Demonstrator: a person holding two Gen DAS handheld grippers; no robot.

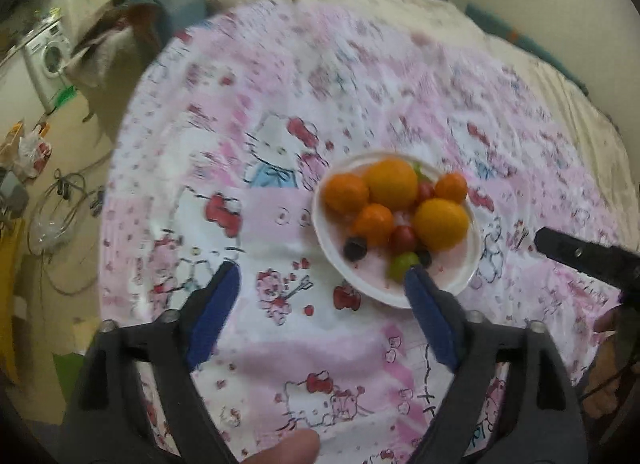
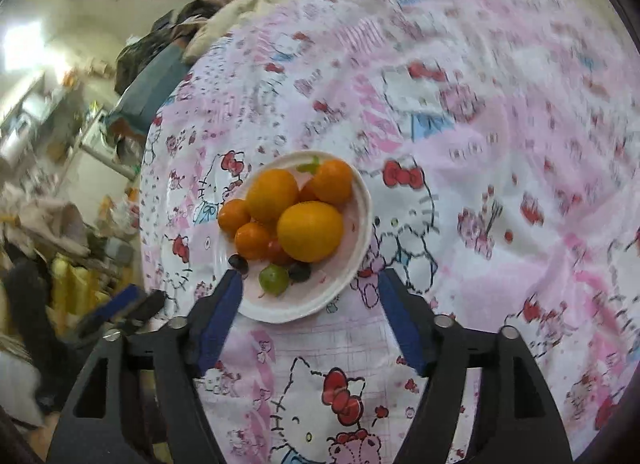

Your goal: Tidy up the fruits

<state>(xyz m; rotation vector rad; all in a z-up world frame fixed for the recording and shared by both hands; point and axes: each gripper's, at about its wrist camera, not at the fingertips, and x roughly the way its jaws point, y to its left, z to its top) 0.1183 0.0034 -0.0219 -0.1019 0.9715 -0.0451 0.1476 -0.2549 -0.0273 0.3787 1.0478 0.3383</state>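
A white plate sits on a pink patterned bedsheet and holds several oranges, small red fruits, dark grapes and a green grape. My left gripper is open and empty above the sheet, its right finger over the plate's near rim. In the right wrist view the same plate lies just ahead of my right gripper, which is open and empty; the green grape lies nearest it. The right gripper's tip shows at the left view's right edge.
The pink cartoon sheet covers a bed, with cream bedding beyond. Piled clothes lie at the bed's far end. A washing machine, bags and cables are on the floor to the left.
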